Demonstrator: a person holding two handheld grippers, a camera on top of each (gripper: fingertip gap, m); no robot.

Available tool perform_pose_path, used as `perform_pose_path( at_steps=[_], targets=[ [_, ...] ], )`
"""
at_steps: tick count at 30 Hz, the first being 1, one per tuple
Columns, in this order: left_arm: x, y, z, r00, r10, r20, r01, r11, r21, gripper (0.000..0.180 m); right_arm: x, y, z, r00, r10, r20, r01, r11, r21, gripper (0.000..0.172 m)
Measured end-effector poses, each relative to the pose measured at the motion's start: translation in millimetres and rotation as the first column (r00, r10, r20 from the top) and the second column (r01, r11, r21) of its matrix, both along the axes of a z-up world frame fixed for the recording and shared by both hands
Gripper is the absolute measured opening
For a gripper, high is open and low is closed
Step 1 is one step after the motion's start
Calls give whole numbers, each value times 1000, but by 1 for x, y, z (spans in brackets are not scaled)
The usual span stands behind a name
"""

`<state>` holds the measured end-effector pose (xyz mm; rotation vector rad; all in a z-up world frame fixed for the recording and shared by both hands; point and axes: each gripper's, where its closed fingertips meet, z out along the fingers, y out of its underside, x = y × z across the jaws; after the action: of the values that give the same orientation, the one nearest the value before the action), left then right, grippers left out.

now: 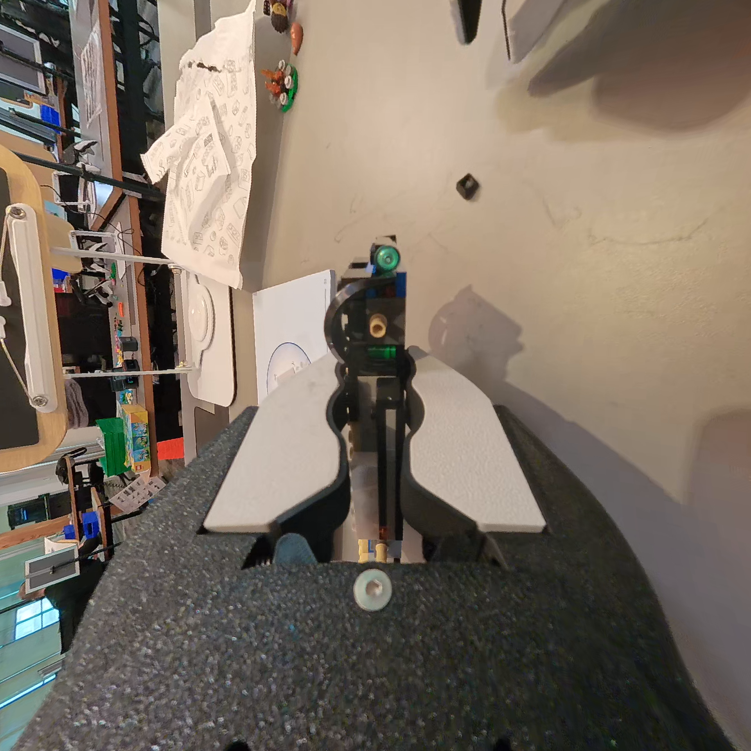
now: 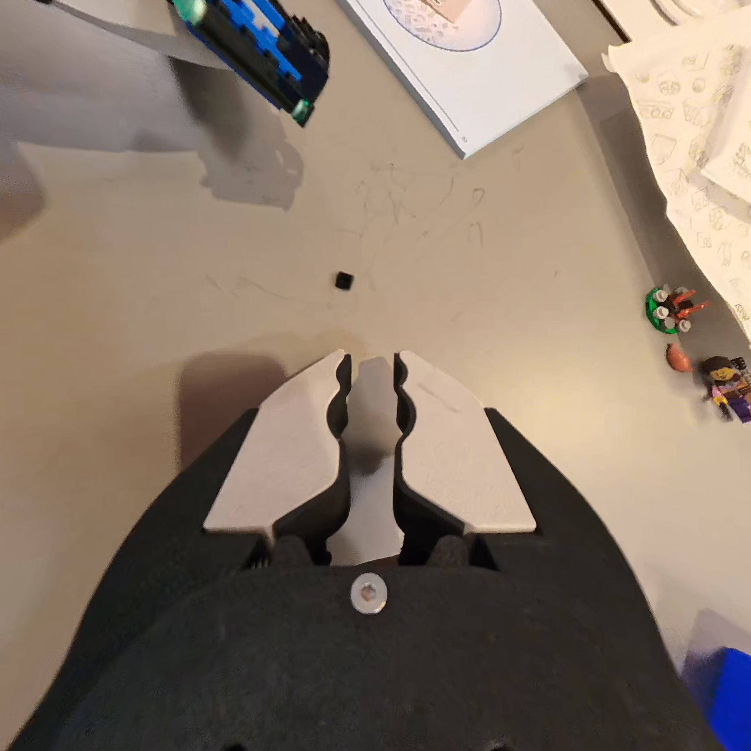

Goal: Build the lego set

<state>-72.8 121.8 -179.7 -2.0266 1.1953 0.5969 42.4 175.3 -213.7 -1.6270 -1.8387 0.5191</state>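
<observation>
My left gripper (image 1: 374, 361) is shut on a black and blue brick model (image 1: 382, 317) with a green round stud at its tip, and both pads press on its sides. The model is held above the beige table (image 1: 569, 284). It also shows in the right wrist view (image 2: 260, 53) at the top left, held in the air. My right gripper (image 2: 370, 357) is open and empty, just above the table. A small black brick piece (image 2: 344, 280) lies on the table ahead of its fingertips, apart from them. This piece also shows in the left wrist view (image 1: 467, 187).
A white booklet (image 2: 467, 61) lies at the far side. A crumpled printed paper bag (image 2: 699, 142) lies at the right. A green round piece with orange parts (image 2: 666, 311), a brown piece (image 2: 676, 357) and a minifigure (image 2: 727, 386) lie near it. The left gripper's tips are roughly 15 cm from the right gripper's. My right gripper is the nearer one to the small black brick piece (image 2: 344, 280): about 4 cm, against 9 cm. The left camera catches it too, in the left wrist view (image 1: 467, 178).
</observation>
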Motion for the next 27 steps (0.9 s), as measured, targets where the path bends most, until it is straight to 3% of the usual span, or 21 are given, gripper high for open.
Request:
perform_pose_path(
  at_steps=[9,14,20,23,27],
  targets=[
    [-1,0,-6,999,-10,-34,10,1000,-18,24,-31,-11,-11,992,120,30,-119,993,-22,14],
    [0,0,-8,999,-19,-43,18,1000,-23,24,-42,-8,-16,996,75,45,-72,995,-65,15],
    [0,1,-8,999,-21,-45,19,1000,-24,24,-47,-11,-17,994,92,54,-87,993,-83,4],
    [0,1,-8,999,-21,-45,20,999,-25,24,-46,-11,-15,996,80,48,-75,991,-109,15],
    [0,1,-9,999,-21,-48,19,999,-29,24,-49,-10,-12,999,43,21,-40,989,-142,16]
  ],
)
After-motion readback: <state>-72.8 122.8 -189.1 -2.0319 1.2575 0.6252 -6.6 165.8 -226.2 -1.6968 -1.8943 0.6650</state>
